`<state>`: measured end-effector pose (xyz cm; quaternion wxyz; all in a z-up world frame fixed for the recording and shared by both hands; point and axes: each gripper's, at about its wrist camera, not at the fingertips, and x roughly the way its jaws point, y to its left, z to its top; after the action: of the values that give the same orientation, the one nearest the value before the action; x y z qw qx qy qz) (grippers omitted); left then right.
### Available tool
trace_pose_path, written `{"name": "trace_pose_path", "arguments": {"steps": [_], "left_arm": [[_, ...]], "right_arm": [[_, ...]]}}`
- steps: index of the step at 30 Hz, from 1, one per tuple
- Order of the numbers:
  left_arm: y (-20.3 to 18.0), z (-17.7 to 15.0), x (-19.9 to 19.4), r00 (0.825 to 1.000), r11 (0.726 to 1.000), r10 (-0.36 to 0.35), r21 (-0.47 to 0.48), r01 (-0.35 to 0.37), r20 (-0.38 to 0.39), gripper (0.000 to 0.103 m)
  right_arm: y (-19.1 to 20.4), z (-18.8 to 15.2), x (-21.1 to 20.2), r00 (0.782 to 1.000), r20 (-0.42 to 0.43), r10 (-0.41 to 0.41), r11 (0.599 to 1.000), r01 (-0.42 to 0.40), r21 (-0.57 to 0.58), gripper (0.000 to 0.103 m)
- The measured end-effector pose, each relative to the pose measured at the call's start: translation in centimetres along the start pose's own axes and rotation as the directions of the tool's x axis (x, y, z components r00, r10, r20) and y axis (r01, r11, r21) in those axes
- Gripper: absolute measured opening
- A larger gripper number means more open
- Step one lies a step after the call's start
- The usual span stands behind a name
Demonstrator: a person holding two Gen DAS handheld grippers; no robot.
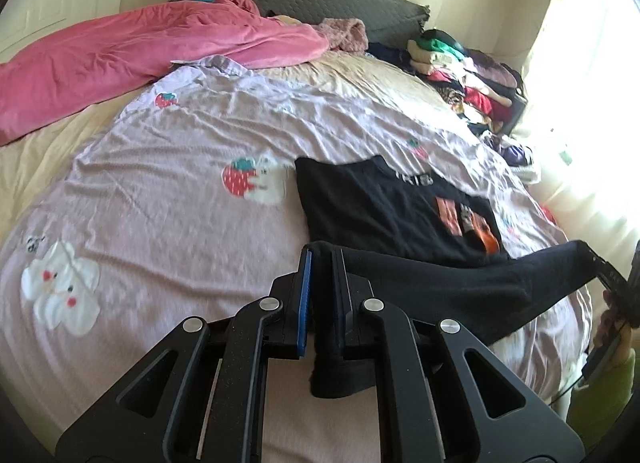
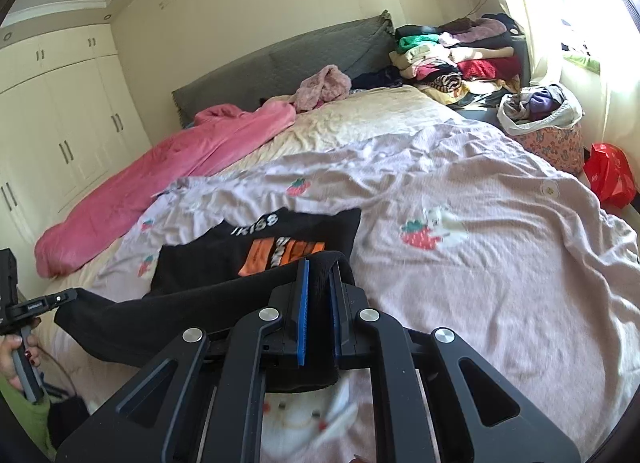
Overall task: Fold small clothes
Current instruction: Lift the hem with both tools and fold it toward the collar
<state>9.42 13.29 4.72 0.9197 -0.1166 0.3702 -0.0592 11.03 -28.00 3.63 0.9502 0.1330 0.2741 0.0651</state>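
The left gripper (image 1: 322, 259) and right gripper (image 2: 318, 263) each clench an end of a plain black garment (image 1: 448, 283), stretched taut crosswise above the lilac strawberry sheet (image 1: 168, 183), its far end toward three o'clock in the left view.
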Motion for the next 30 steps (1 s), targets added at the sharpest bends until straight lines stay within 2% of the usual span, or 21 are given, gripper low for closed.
{"name": "trace_pose_path", "arguments": {"steps": [9, 18, 22, 27, 29, 30], "left_arm": [[-0.2, 3.9, 4.7, 1.000, 0.999, 0.025, -0.032, -0.025, 0.014, 0.004], [1.1, 6.4, 10.5, 0.998, 0.993, 0.057, -0.102, -0.058, -0.011, 0.004], [1.8, 6.4, 12.2, 0.992, 0.987, 0.125, -0.098, -0.124, -0.001, 0.004], [3.2, 5.7, 12.8, 0.992, 0.987, 0.126, -0.098, -0.126, -0.001, 0.004], [3.4, 5.5, 12.6, 0.994, 0.990, 0.110, -0.089, -0.110, -0.010, 0.004], [3.3, 5.5, 12.1, 0.995, 0.992, 0.104, -0.078, -0.104, -0.002, 0.004]], "right_arm": [[-0.4, 2.8, 4.7, 0.999, -0.011, -0.030, 1.000, 0.030, 0.000, 0.008], [-1.1, 3.3, 9.7, 0.994, -0.068, -0.082, 0.997, 0.082, -0.002, 0.008], [-1.6, 3.1, 11.8, 0.987, -0.105, -0.122, 0.992, 0.123, -0.004, 0.008], [-2.0, 2.3, 14.2, 0.973, -0.155, -0.171, 0.985, 0.173, -0.001, 0.009], [-2.2, 2.2, 14.7, 0.968, -0.165, -0.189, 0.981, 0.192, 0.003, 0.011], [-2.2, 2.2, 14.6, 0.967, -0.159, -0.201, 0.979, 0.204, 0.001, 0.017]]}}
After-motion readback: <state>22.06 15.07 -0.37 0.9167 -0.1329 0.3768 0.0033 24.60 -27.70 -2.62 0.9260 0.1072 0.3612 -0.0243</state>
